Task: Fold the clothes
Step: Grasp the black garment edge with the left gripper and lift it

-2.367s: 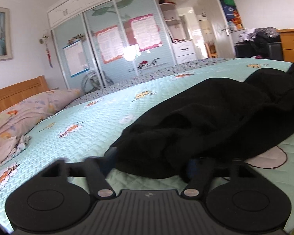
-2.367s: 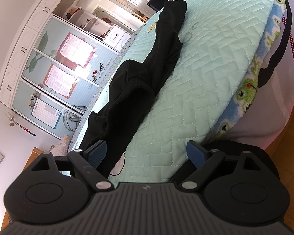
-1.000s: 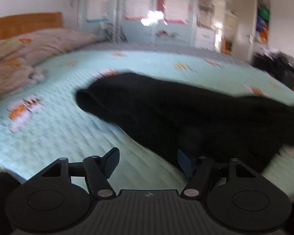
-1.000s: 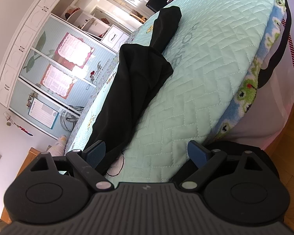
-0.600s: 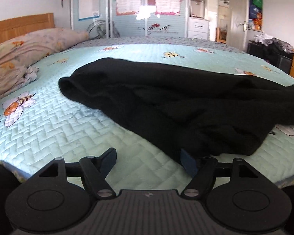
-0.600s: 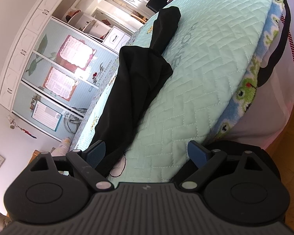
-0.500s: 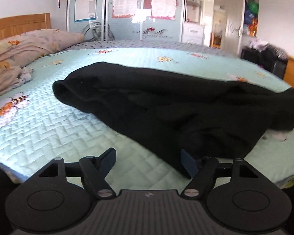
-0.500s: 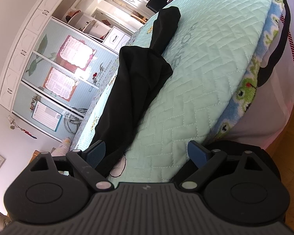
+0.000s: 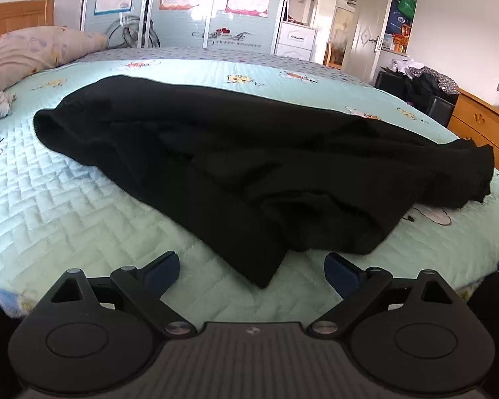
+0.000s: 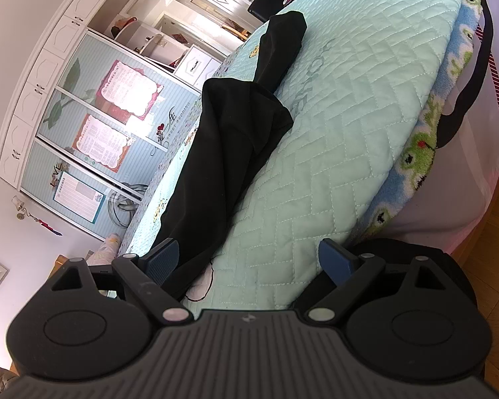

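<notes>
A black garment lies rumpled and partly spread on the mint-green quilted bed. In the left wrist view its near corner reaches down between the fingers. My left gripper is open and empty, just in front of that corner. In the right wrist view the garment runs as a long strip across the bed. My right gripper is open and empty at the bed's edge, its left finger beside the garment's near end.
A pillow and wooden headboard are at the far left. Wardrobe doors stand behind the bed. A wooden dresser and a dark clothes pile are at the right. The bed's side drops to a wooden floor.
The left gripper has let go of the garment, pulled back and swung left. The garment now lies more spread out. The right gripper has hardly moved.
</notes>
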The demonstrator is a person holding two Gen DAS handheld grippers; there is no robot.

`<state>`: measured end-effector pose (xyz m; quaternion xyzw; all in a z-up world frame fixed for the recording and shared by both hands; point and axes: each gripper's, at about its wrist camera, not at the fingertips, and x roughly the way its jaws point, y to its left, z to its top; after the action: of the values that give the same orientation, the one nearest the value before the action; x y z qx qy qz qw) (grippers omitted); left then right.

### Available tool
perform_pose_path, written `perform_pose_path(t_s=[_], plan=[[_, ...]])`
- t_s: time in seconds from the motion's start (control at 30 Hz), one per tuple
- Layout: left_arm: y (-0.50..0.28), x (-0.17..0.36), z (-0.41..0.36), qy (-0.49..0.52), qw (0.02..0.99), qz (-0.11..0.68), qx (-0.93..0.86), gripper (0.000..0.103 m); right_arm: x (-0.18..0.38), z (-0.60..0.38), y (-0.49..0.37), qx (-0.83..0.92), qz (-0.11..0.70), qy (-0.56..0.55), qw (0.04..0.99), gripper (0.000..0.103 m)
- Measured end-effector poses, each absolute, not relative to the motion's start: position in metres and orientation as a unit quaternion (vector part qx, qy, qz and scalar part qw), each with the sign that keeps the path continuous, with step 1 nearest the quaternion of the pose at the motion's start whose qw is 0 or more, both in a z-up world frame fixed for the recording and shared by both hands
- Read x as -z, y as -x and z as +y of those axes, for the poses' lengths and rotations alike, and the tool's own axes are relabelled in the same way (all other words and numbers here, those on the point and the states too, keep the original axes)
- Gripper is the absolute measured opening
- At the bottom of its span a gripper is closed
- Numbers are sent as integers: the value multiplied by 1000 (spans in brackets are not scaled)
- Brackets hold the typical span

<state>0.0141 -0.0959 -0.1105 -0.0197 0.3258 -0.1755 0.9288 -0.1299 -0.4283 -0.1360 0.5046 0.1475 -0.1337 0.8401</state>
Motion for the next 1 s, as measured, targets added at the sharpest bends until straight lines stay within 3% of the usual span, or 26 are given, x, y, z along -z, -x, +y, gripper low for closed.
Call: perform_pose_path(t_s=[0.1,0.17,0.2,0.27,0.47,0.7,0.83,1.0], plan=[[-16,111,-97,25,930,321,180,87,136,-428,130,134,148,-504,840,92],[-18,112,-98,29,930,317,183,65,135,-428,130,135,148,-503,841,92],[-19,112,-99,30,930,315,185,36,135,-427,131,135,148,-503,841,92],[-20,113,-99,34,931,312,188,18,134,-426,131,136,148,-503,840,92],[-17,107,-95,43,936,294,189,9,134,-426,131,136,148,-504,840,92],[10,71,-81,17,972,182,147,3,135,-427,130,135,147,-505,840,92],[3,59,-51,73,976,181,96,4,131,-419,131,137,147,-504,840,92],[2,63,-41,73,976,189,78,4,129,-417,128,139,148,-503,840,92]])
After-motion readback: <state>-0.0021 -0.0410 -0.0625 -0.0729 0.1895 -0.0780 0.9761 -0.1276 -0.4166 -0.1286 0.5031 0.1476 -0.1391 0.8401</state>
